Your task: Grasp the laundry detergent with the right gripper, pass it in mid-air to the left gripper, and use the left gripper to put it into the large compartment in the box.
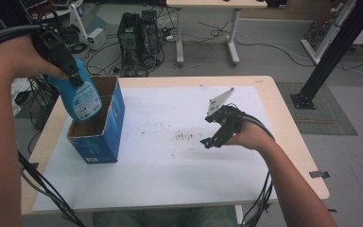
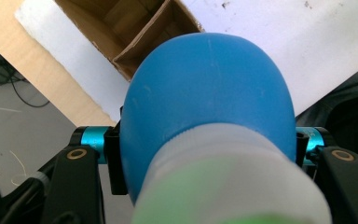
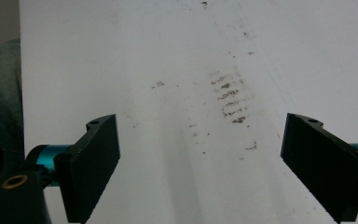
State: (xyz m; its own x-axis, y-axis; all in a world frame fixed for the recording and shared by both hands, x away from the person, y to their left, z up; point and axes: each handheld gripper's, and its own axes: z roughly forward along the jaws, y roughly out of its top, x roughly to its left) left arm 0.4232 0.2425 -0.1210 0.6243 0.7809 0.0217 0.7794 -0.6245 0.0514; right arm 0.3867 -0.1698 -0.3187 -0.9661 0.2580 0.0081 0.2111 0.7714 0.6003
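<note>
Above the open blue cardboard box, the left tool grips a rounded blue plastic bottle, tilted. Right tool gapes wide over bare white tabletop, well apart.

So there's a blue plastic bottle with a white cap end and a printed label, tilted, base pointing down, up in the air right over the open blue cardboard box with its brown compartments.
</note>
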